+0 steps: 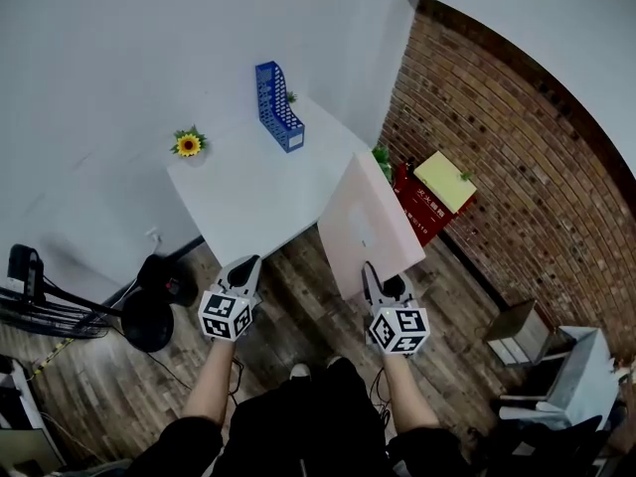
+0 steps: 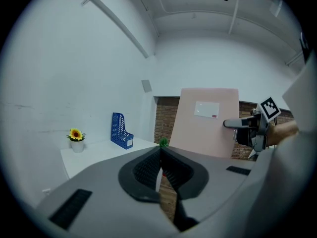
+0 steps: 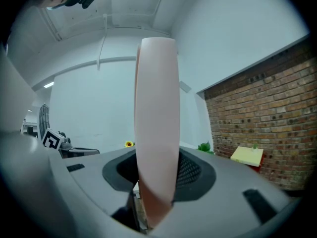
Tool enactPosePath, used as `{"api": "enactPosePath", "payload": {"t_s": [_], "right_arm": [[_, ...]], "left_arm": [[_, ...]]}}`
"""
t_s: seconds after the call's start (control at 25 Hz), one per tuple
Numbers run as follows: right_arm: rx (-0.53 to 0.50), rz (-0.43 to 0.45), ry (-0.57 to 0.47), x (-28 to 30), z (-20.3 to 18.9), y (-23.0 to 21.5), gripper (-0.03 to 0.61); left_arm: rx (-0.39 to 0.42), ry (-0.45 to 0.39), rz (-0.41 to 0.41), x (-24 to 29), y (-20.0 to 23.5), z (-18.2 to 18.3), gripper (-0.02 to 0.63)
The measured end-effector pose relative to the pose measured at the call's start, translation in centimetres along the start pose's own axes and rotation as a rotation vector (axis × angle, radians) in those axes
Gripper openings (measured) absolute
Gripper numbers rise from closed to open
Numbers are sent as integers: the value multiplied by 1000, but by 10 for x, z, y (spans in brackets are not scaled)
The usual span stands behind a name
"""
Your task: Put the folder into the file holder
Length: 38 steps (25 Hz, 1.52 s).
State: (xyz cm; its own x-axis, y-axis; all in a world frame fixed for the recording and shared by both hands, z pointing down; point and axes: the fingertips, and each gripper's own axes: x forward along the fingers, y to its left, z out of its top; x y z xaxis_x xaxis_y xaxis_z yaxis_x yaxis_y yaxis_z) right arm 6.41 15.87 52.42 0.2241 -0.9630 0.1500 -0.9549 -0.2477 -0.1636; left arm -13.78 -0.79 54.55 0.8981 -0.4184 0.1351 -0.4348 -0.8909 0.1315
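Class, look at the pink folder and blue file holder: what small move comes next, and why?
Probably carry the folder forward over the white table toward the blue file holder. The right claw grips its lower edge, yet the file holder stands at the table's far side.

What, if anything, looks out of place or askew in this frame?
Nothing stands out. The pink folder sits upright and flat in the right gripper; the blue file holder and the sunflower pot both stand upright on the white table.
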Motion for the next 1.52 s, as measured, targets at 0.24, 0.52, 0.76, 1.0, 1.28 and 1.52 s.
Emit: {"api": "enactPosePath", "payload": {"t_s": [0.24, 0.52, 0.76, 1.0, 1.28, 1.52], "right_arm": [[-3, 28, -5, 42, 5, -6, 172], [-2, 83, -1, 110, 16, -27, 172], [-8, 145, 11, 192, 34, -47, 172], [-19, 219, 29, 288, 61, -71, 172], [-43, 298, 12, 389, 101, -92, 172], [-65, 351, -3, 447, 124, -96, 172]], "left_arm": [[-10, -2, 30, 21, 24, 0, 23], [-17, 3, 105, 56, 56, 4, 23], [-26, 1, 188, 99, 95, 18, 23], [-41, -2, 281, 157, 132, 38, 23], [-53, -5, 370, 221, 170, 59, 23], [-60, -5, 408, 257, 185, 64, 23]]}}
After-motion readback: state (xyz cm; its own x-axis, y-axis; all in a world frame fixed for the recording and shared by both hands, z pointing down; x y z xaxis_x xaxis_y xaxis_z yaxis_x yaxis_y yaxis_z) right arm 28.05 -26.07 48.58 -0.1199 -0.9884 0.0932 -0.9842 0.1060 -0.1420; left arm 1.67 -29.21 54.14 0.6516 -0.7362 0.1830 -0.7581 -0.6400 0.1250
